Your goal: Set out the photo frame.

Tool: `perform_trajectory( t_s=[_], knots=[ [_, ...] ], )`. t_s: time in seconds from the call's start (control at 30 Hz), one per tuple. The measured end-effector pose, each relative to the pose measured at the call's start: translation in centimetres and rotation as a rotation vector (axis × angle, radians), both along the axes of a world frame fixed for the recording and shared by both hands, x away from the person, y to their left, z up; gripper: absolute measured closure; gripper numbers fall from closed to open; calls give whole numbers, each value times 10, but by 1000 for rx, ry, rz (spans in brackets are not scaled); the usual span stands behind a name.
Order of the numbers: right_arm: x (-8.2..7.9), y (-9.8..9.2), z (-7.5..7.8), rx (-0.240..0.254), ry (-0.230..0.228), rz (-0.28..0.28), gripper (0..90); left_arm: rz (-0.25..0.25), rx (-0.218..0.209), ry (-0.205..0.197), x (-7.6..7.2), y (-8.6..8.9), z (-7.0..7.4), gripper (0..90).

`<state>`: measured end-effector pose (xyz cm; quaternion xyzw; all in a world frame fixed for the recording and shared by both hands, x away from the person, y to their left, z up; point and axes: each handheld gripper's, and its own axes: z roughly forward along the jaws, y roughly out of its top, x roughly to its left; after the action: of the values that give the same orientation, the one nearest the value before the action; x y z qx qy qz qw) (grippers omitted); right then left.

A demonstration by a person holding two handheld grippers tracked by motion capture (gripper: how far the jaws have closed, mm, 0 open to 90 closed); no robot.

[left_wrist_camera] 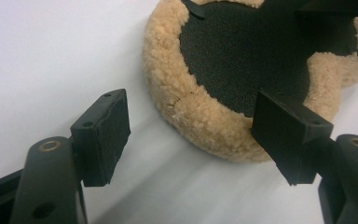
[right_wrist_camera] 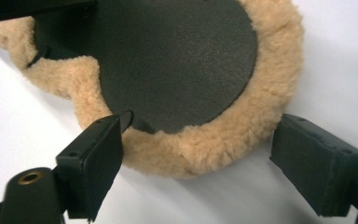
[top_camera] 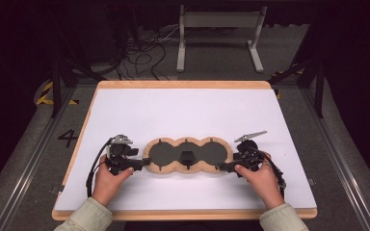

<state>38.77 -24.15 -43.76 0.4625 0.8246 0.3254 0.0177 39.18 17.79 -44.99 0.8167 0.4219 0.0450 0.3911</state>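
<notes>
Looks like the grab stage: both the left gripper at 9 o'clock and right gripper at 3 o'clock gaping wide, empty, straddling the fleecy three-lobed pad's ends, so next up probably pinching both rims evenly.

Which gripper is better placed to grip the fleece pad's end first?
Right. The right gripper already straddles the fleece pad's rim with open jaws; the left gripper straddles less, likely second.

We count one fleece pad with three round dark patches, two grippers, left and right, and one table.
</notes>
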Motion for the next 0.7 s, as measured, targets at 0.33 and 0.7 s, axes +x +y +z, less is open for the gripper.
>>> perform_trajectory(
  t_s=[0.33,0.7],
  knots=[
    [1,-1,-2,15,10,8,171,-3,-7,51,-3,-2,4,288],
    [1,0,-2,10,8,10,172,-35,-67,175,4,-3,-4,261]
  ],
)
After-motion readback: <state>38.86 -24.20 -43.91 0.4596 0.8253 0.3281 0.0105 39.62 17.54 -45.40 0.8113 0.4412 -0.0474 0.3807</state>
